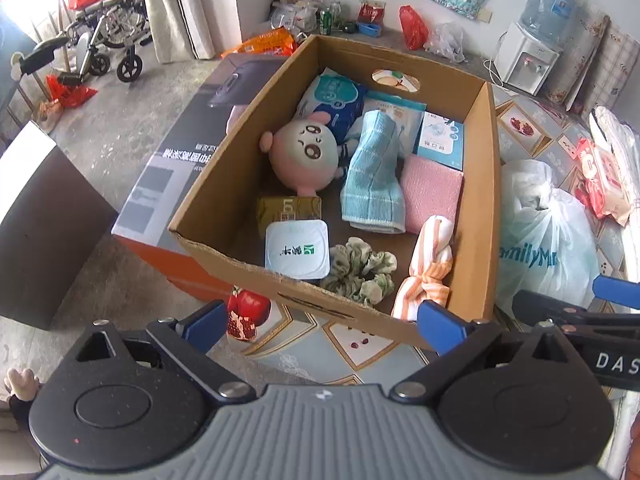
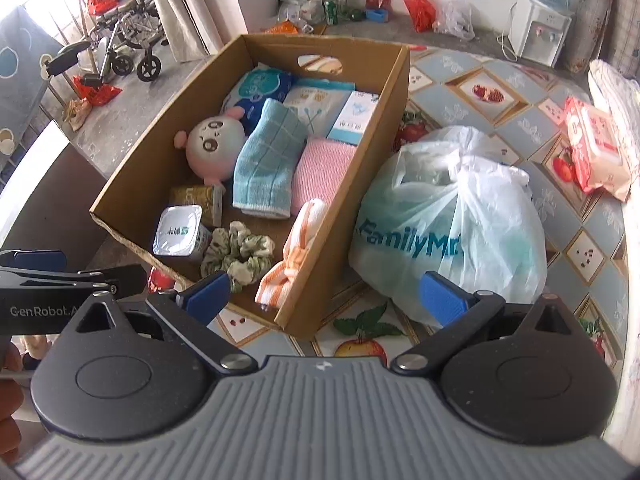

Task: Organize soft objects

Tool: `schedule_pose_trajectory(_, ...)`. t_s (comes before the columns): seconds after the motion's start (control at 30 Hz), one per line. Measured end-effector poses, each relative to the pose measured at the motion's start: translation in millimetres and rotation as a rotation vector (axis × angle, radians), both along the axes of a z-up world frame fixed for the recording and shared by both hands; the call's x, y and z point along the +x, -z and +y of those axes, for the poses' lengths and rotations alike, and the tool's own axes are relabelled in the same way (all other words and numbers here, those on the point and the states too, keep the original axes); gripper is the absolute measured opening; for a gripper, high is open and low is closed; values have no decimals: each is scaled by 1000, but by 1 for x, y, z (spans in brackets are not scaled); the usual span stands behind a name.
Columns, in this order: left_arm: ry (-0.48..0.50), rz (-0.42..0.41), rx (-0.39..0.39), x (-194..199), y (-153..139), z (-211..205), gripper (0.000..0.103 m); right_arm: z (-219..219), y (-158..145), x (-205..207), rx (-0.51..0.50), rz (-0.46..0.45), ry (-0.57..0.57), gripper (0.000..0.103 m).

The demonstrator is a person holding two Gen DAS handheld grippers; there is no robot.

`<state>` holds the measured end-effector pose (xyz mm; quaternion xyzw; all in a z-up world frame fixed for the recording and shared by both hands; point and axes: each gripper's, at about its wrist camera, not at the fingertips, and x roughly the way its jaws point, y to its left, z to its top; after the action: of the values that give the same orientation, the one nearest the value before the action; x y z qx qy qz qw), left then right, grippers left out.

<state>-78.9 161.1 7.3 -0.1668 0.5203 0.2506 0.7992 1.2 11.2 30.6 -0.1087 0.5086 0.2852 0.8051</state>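
Observation:
An open cardboard box (image 1: 486, 200) (image 2: 132, 176) holds a round pink plush toy (image 1: 304, 152) (image 2: 214, 146), a folded blue towel (image 1: 372, 176) (image 2: 266, 164), a pink cloth (image 1: 432, 196) (image 2: 320, 172), a green floral scrunchie (image 1: 360, 270) (image 2: 238, 250) and an orange-striped knotted cloth (image 1: 430, 268) (image 2: 290, 256). My left gripper (image 1: 324, 328) hovers open at the box's near edge, holding nothing. My right gripper (image 2: 326, 294) is open and empty, near the box's right corner and a white FamilyMart bag (image 2: 452, 220) (image 1: 540, 232).
The box also contains a yogurt cup (image 1: 297, 248), a gold carton (image 1: 288, 208), wipes packs (image 1: 332, 96) and a small blue box (image 1: 440, 142). A red wipes pack (image 2: 596, 152) lies far right on the patterned tablecloth (image 2: 472, 108). A large printed carton (image 1: 180, 152) stands left.

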Motion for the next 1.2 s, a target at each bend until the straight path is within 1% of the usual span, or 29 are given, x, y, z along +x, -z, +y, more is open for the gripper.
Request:
schedule_pose_trajectory(0.1, -5, 5, -9, 1, 1, 2, 101, -1, -2, 0, 3, -4, 1, 102)
schedule_pose_trajectory(0.37, 11, 13, 5, 3, 2, -2, 101, -1, -4, 2, -4, -7, 3, 101)
schedule_pose_trajectory(0.73, 27, 41, 16, 8, 6, -6, 101, -4, 4, 4, -43, 13, 19, 102)
schedule_pose_trajectory(0.9, 36, 53, 1, 9, 9, -5, 98, -4, 8, 3, -59, 21, 29, 101)
schedule_pose_trajectory(1.2, 41, 69, 0, 10, 12, -7, 98, -4, 11, 3, -80, 32, 39, 101)
